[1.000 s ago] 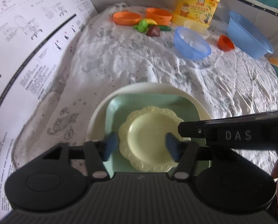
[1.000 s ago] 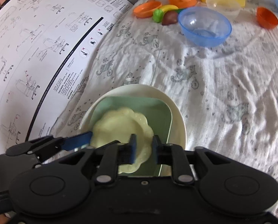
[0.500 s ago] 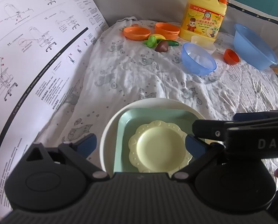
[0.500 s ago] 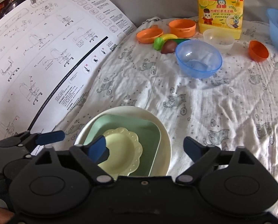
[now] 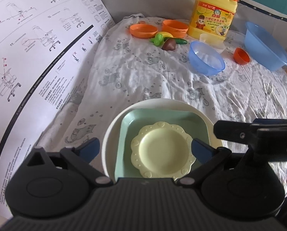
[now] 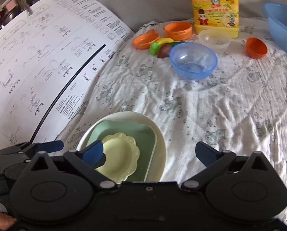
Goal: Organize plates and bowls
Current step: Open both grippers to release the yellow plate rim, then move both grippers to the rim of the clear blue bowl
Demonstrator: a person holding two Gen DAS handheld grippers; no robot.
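Observation:
A small scalloped yellow plate [image 5: 162, 152] lies in a square green plate [image 5: 164, 118], which lies in a round white plate [image 5: 156, 102]; the stack also shows in the right wrist view [image 6: 120, 157]. My left gripper [image 5: 145, 149] is open and empty, held above the stack. My right gripper [image 6: 151, 153] is open and empty, above the stack's right side. A blue bowl [image 5: 206, 60] [image 6: 193, 60], a small orange bowl [image 5: 241, 56] [image 6: 257, 47], a clear bowl [image 6: 214, 40] and two orange dishes [image 5: 143, 30] [image 5: 175, 28] stand farther back.
A yellow detergent jug [image 5: 213, 11] stands at the back with toy fruit and vegetables [image 5: 167, 40] in front. A big blue basin [image 5: 264, 46] sits at the back right. A large printed instruction sheet [image 5: 37, 57] lies along the left. A wrinkled patterned cloth [image 6: 210, 104] covers the surface.
My right gripper opened and let go of the yellow plate. My left gripper opened wider. Both grippers drew back and up from the plate stack.

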